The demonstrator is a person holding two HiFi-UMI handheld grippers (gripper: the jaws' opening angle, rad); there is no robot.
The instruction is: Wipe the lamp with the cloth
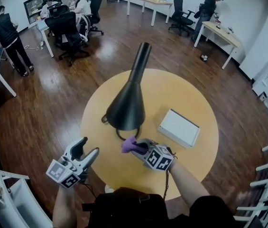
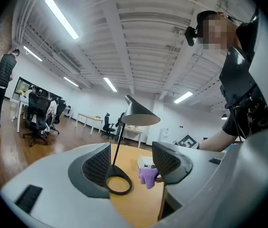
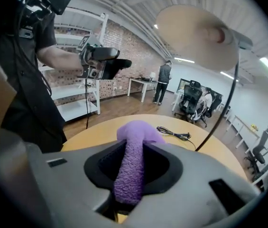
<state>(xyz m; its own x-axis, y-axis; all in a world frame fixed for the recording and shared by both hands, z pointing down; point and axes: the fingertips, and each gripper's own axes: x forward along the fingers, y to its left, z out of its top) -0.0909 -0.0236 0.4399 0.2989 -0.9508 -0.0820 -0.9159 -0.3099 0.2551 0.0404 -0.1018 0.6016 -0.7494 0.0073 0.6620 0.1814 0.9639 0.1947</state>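
Round surface (image 1: 190,91) w/ black cone-shade lamp (image 1: 128,103) upright near centre. Right hand-held gripper (image 1: 142,148): jaws clamped on purple cloth (image 1: 131,145), cloth tip just beside lamp's ring base. Left hand-held gripper (image 1: 87,151): jaws wide apart, nothing gripped, at surface's near-left edge. White box (image 1: 179,127) lies right of lamp.

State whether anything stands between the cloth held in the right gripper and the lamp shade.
Nothing visible does. The purple cloth in the right gripper faces the lamp shade across open space; the white box lies off to one side.
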